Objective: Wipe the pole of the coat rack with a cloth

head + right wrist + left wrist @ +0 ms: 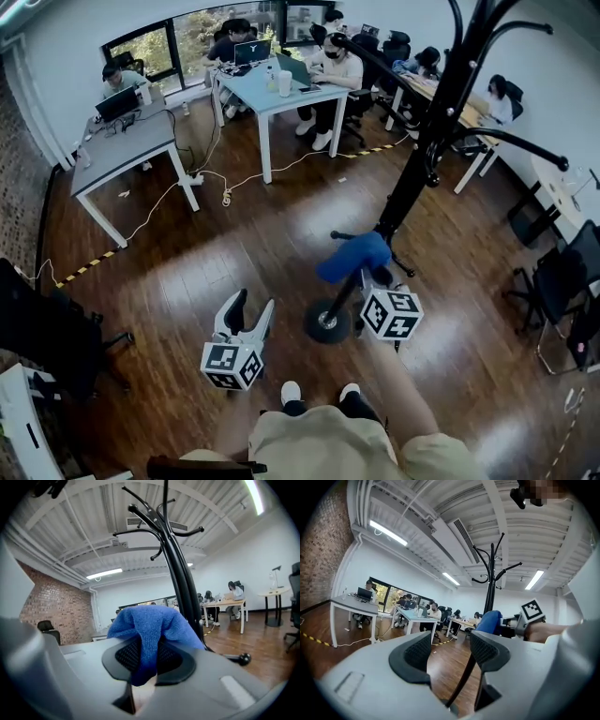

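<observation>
Cloth (151,620), plush blue, in right gripper (148,660)

Top of the coat rack (410,183) runs off the head view's upper edge. The cloth (354,256) covers my right claw (367,272) tips there, plus a stretch of pole (442,94). Stuff on the far table (258,91) is too small to tell.
</observation>
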